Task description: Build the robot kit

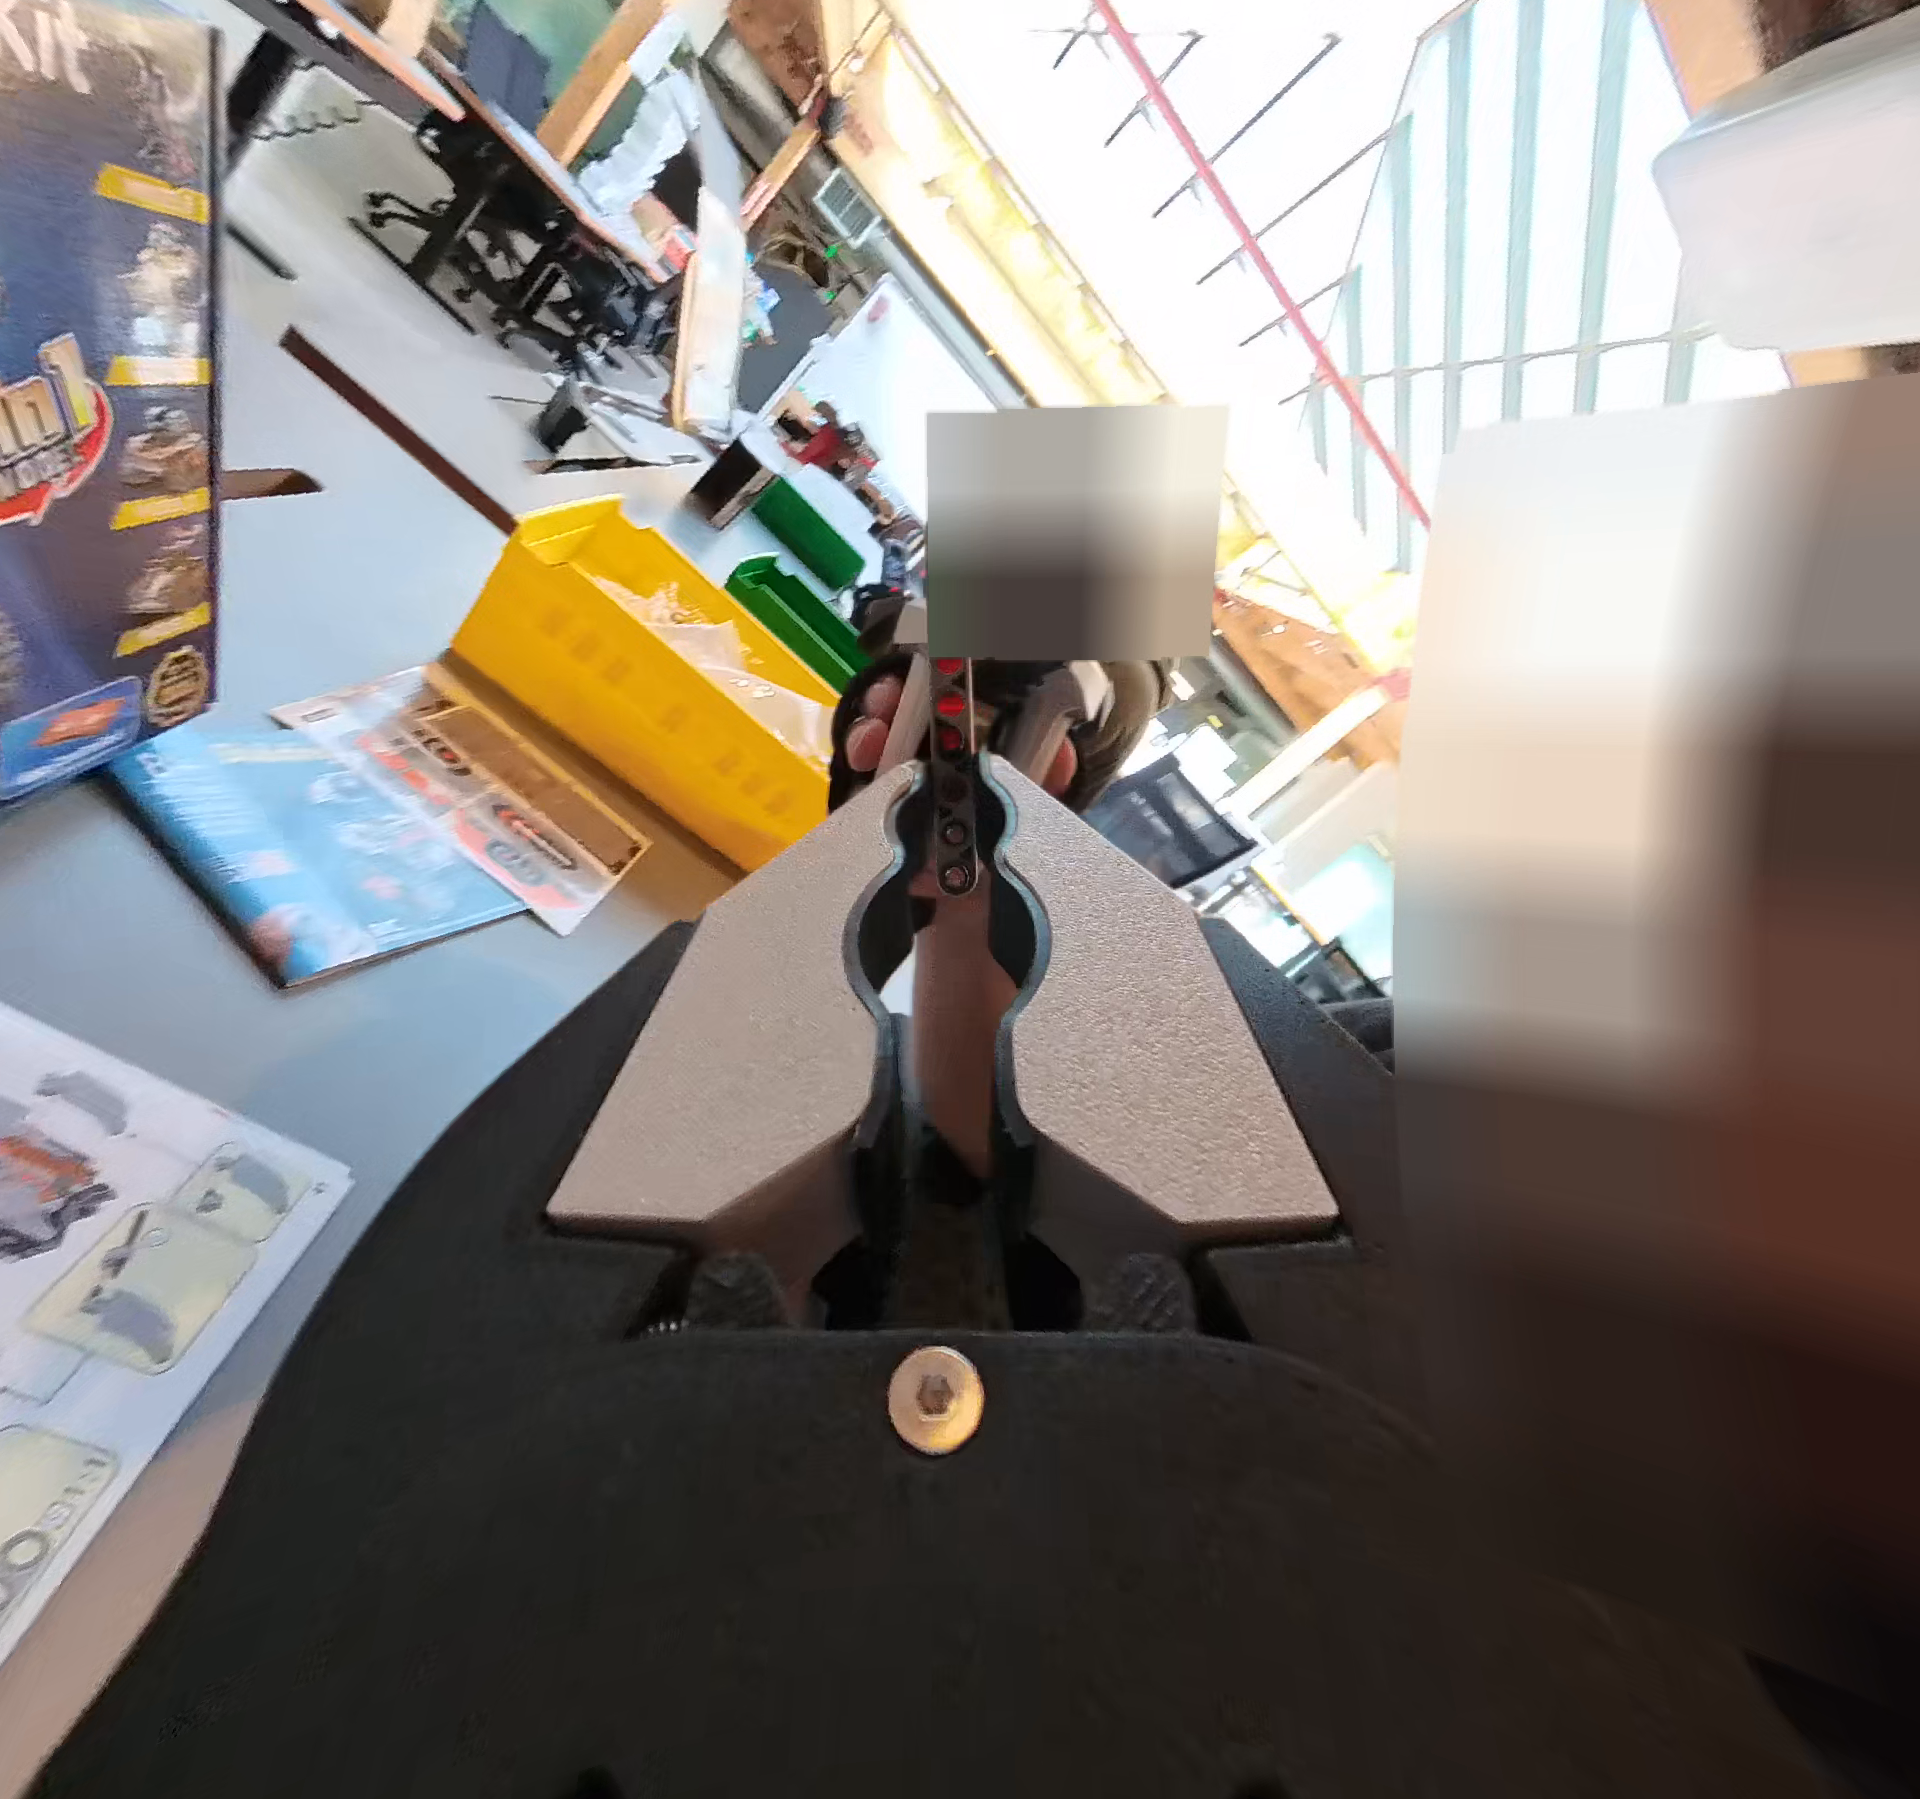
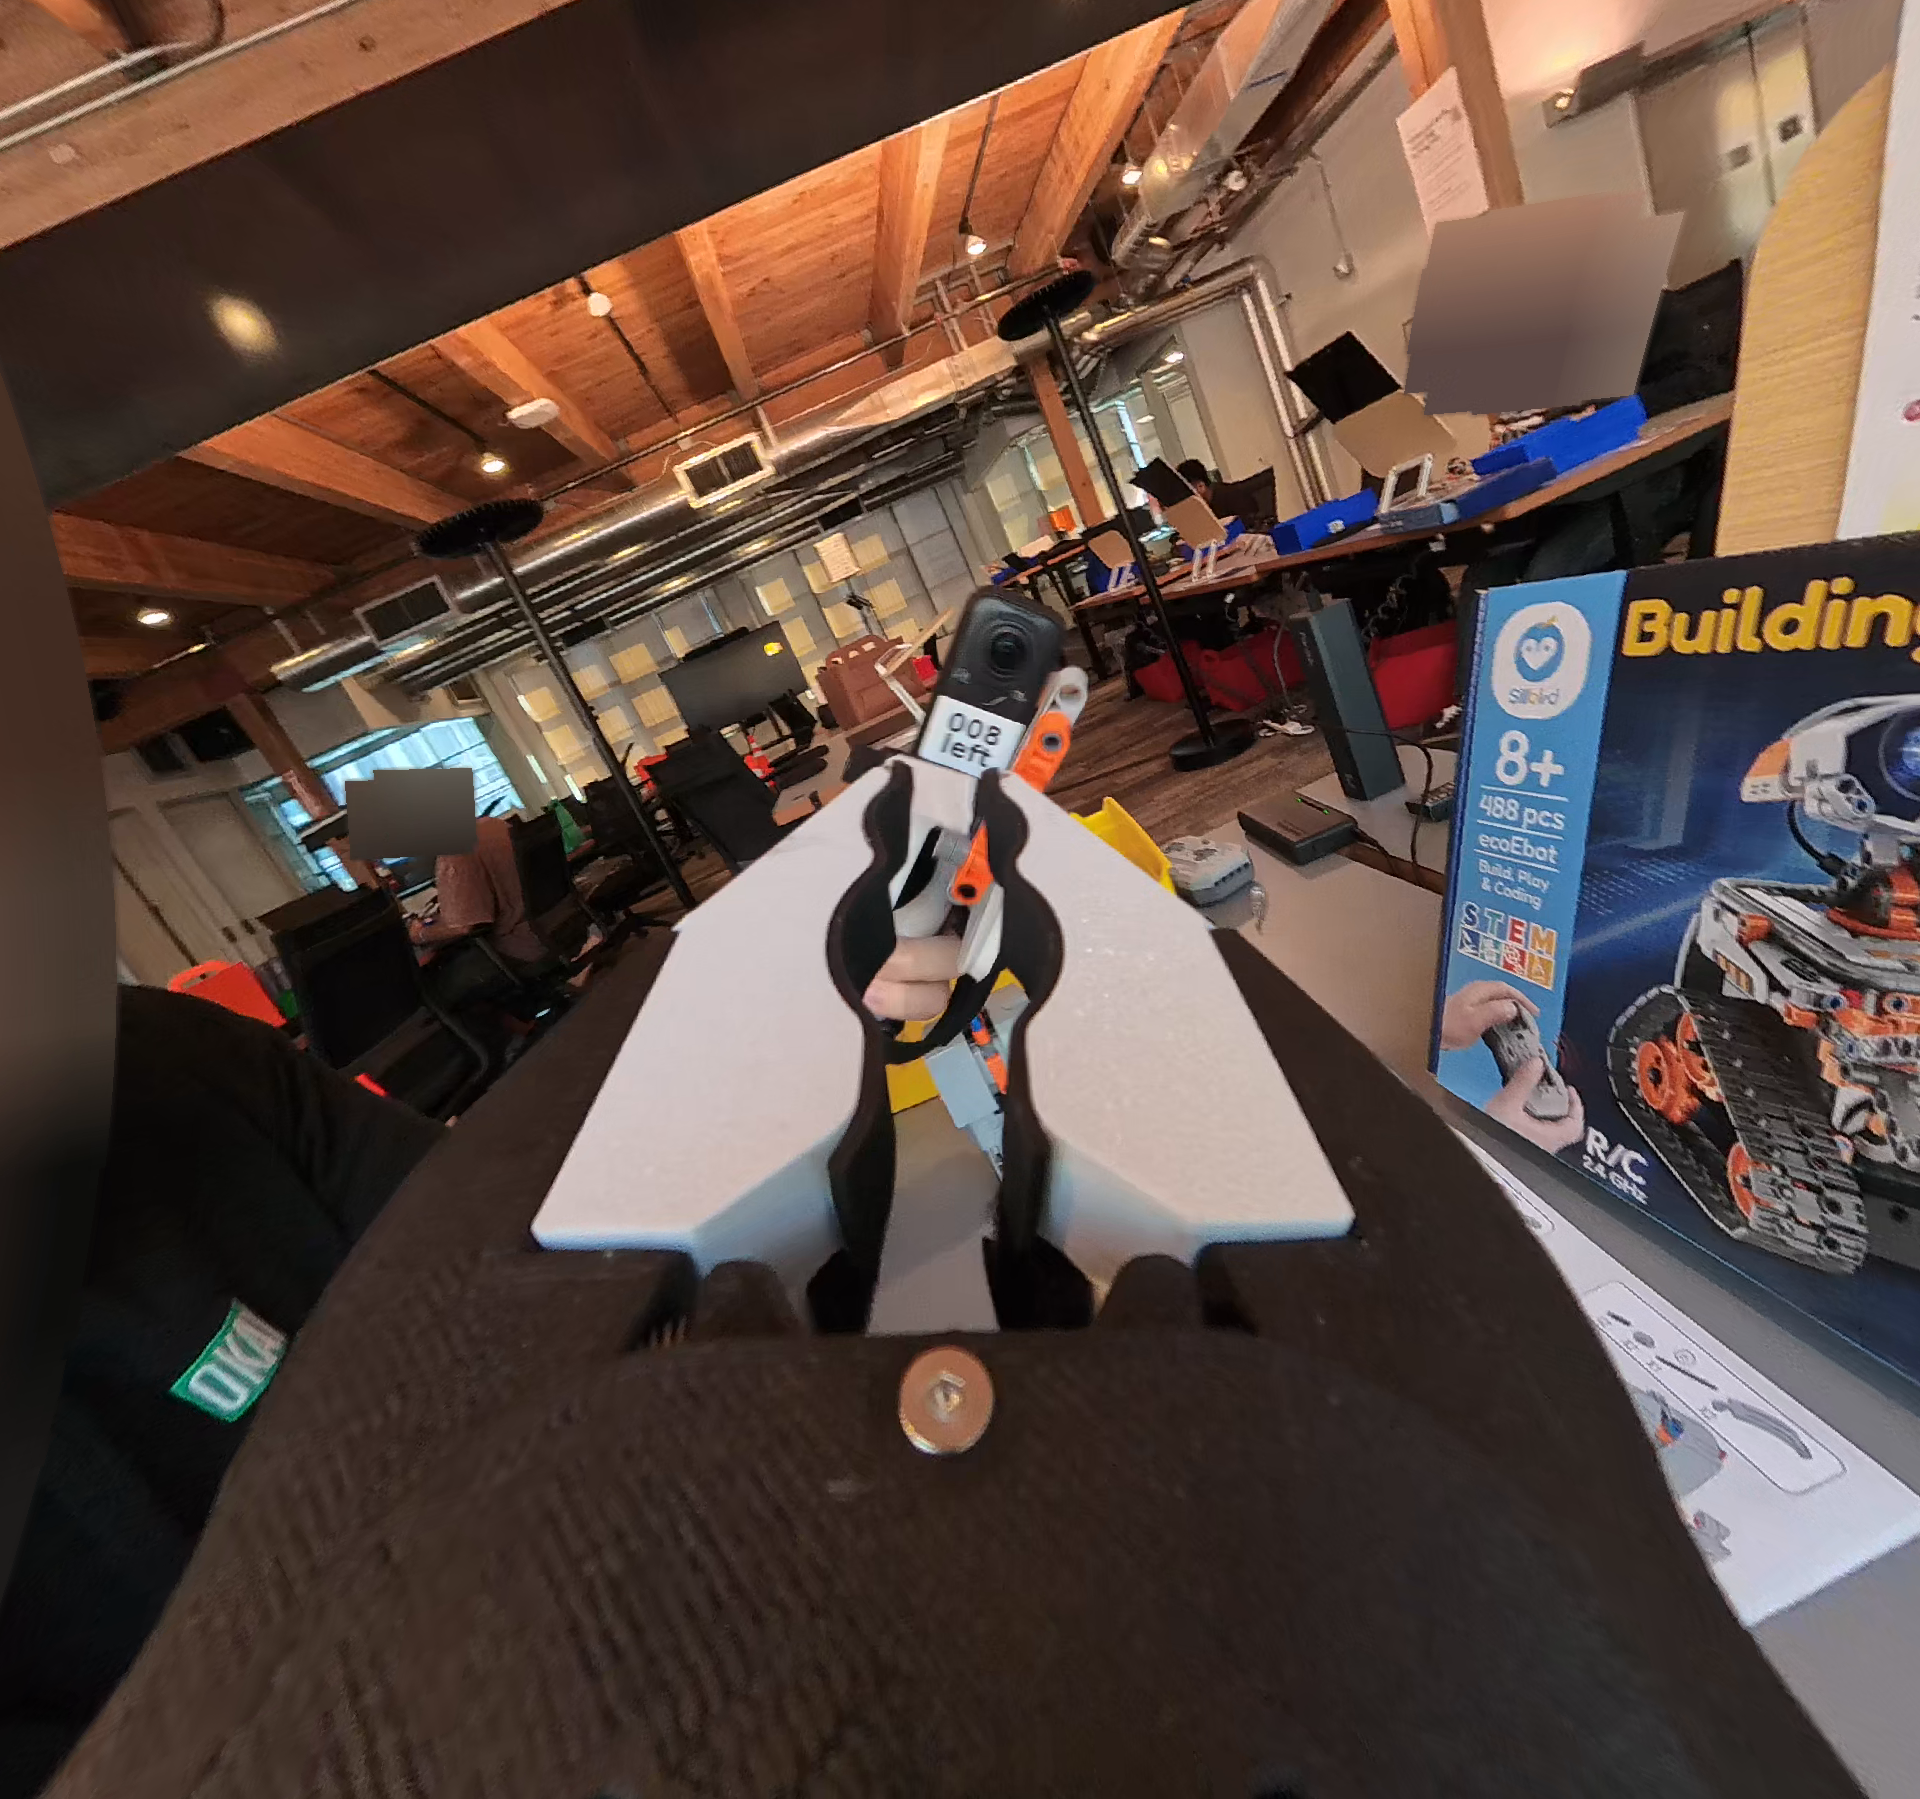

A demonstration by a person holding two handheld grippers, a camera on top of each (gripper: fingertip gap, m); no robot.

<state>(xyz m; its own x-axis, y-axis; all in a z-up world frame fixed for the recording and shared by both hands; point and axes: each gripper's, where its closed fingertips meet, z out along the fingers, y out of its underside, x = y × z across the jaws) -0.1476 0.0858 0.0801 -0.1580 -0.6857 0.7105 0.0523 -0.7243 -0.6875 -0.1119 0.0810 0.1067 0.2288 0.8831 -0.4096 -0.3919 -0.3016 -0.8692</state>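
In the left wrist view my left gripper (image 1: 949, 781) is held up off the table. Its jaws stand nearly together on a thin dark beam with holes (image 1: 954, 835) that carries red pins and reaches away from me. Just beyond it the right gripper's grey fingers (image 1: 1047, 723) and a person's hand (image 1: 871, 733) show. In the right wrist view my right gripper (image 2: 948, 793) is closed around a small orange and white building piece (image 2: 971, 868). The left gripper with its black camera (image 2: 1003, 653) faces it closely, with an orange beam (image 2: 1044, 747) beside it.
A blue building-kit box stands on the grey table (image 1: 343, 544), at the left in the left wrist view (image 1: 99, 378) and at the right in the right wrist view (image 2: 1704, 876). A yellow bin (image 1: 634, 679), green bins (image 1: 800, 606), a booklet (image 1: 301, 835) and instruction sheets (image 1: 135, 1230) lie nearby.
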